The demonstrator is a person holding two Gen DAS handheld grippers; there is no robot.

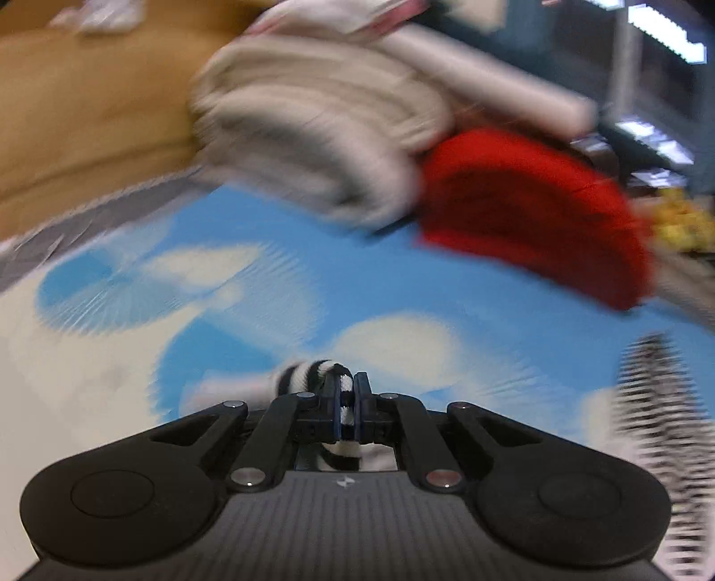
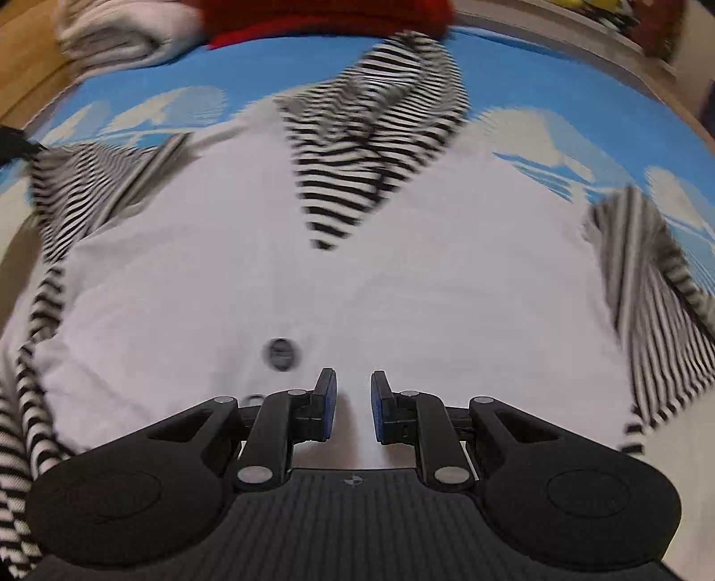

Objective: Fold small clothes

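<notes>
A small white garment [image 2: 313,268] with black-and-white striped sleeves and collar lies spread on a blue cloud-print sheet [image 2: 250,71]. My left gripper [image 1: 346,397] is shut on a striped cuff [image 1: 308,375] of this garment and holds it just above the sheet [image 1: 357,286]. My right gripper [image 2: 353,397] is open, jaws apart, low over the garment's white body beside a dark round button [image 2: 280,353]. Another striped part shows at the right edge of the left wrist view [image 1: 657,402].
A folded cream garment [image 1: 321,125] and a folded red one [image 1: 536,210] lie at the far edge of the sheet; both also show in the right wrist view, cream [image 2: 120,27] and red [image 2: 321,18]. A wooden floor [image 1: 80,111] lies beyond.
</notes>
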